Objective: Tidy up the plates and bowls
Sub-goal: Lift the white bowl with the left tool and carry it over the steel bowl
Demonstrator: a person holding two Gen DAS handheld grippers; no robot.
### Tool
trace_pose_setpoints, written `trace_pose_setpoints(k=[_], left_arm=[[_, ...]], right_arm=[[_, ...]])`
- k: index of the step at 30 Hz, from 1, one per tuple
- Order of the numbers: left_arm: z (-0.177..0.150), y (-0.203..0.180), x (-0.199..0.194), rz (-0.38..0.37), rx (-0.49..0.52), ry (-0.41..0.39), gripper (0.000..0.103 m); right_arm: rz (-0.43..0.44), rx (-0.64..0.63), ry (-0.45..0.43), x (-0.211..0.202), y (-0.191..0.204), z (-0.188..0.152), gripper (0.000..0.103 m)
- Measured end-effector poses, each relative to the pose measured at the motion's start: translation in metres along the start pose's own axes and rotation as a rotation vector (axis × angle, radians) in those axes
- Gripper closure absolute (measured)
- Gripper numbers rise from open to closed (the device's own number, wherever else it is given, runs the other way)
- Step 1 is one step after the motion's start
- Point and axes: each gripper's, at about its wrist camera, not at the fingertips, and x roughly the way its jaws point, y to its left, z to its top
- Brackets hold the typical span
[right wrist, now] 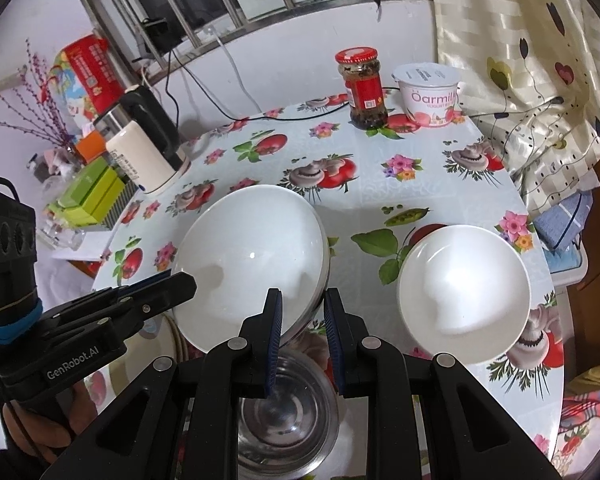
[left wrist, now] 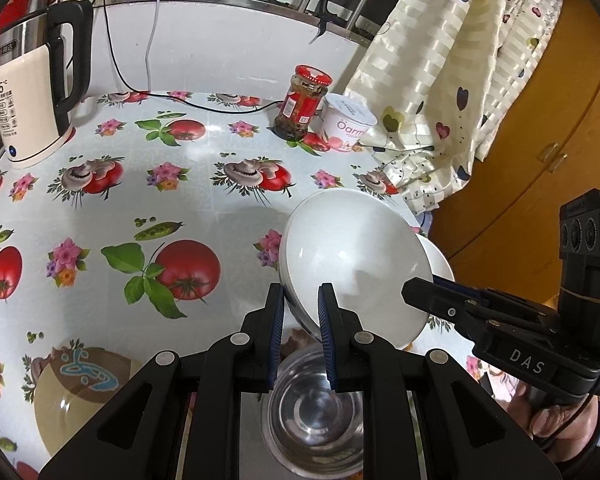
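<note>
Left black two-finger gripper: blue-padded fingers closed down on the rim of the tilted large white bowl, pinching it from the left side. Right black two-finger gripper: fingers clamp the same bowl's opposite rim. Both point forward, roughly level, converging. Bare hand wraps the left handle; a thumb shows on the right handle.
</note>
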Motion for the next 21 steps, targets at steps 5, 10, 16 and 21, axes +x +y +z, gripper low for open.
trace_pose_setpoints(k=[5, 10, 16, 21], left_arm=[[-0.008, -0.002, -0.008, -0.001, 0.001, -0.003, 0.085], [-0.013, -0.003, -0.012, -0.001, 0.001, 0.000, 0.085], [-0.030, -0.003, -0.022, 0.003, 0.002, 0.006, 0.085], [-0.038, -0.004, -0.026, 0.003, 0.000, 0.016, 0.085]], right_arm=[[0.000, -0.002, -0.001, -0.006, 0.005, -0.006, 0.082], [0.004, 0.000, 0.003, -0.010, 0.008, -0.013, 0.082], [0.006, -0.005, 0.012, -0.020, 0.017, -0.031, 0.082], [0.006, -0.006, 0.026, -0.022, 0.019, -0.039, 0.082]])
